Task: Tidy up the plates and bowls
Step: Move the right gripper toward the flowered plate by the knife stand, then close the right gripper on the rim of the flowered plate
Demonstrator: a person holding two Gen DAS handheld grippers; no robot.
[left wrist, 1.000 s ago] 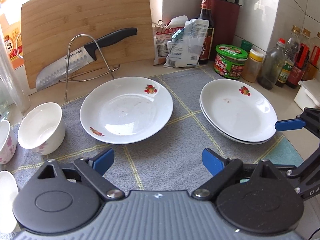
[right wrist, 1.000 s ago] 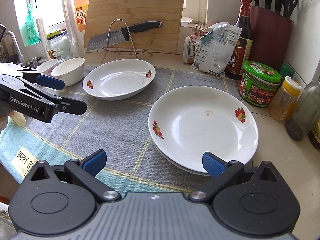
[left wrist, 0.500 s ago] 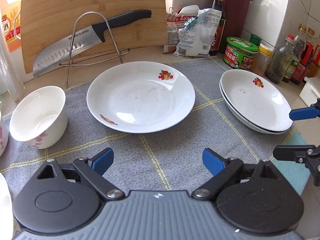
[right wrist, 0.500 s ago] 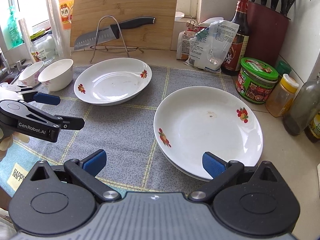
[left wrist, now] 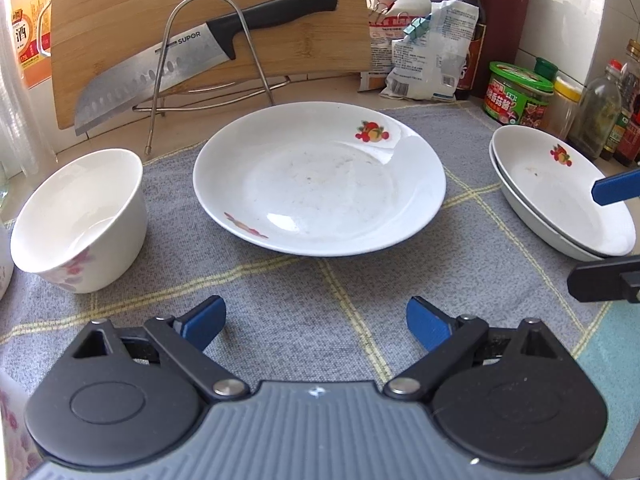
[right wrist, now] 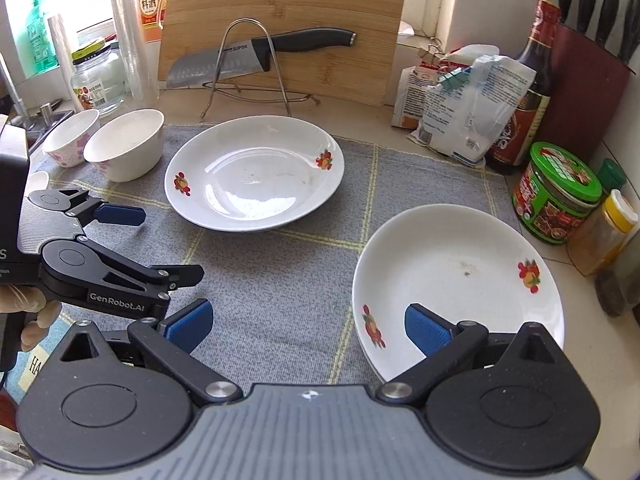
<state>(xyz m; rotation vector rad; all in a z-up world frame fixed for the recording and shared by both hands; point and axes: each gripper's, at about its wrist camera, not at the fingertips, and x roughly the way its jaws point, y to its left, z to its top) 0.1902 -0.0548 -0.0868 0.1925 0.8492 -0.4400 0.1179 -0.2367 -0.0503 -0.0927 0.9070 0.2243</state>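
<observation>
A beige stone bench [right wrist: 352,114] carries a grey checked cloth mat [right wrist: 280,280]. On the mat, a white fruit-print plate [right wrist: 256,172] sits at centre, two stacked white plates [right wrist: 452,280] at 4 o'clock, two white flowered bowls [right wrist: 124,144] at 10 o'clock.

Ahead of the left claw [left wrist: 316,322], with its blue pads on black arms, lies a white plate [left wrist: 320,184] with red fruit prints. The bowl [left wrist: 80,220] to its left is white with pink flowers. The cloth [left wrist: 304,292] beneath is grey with yellow lines and a teal edge.
</observation>
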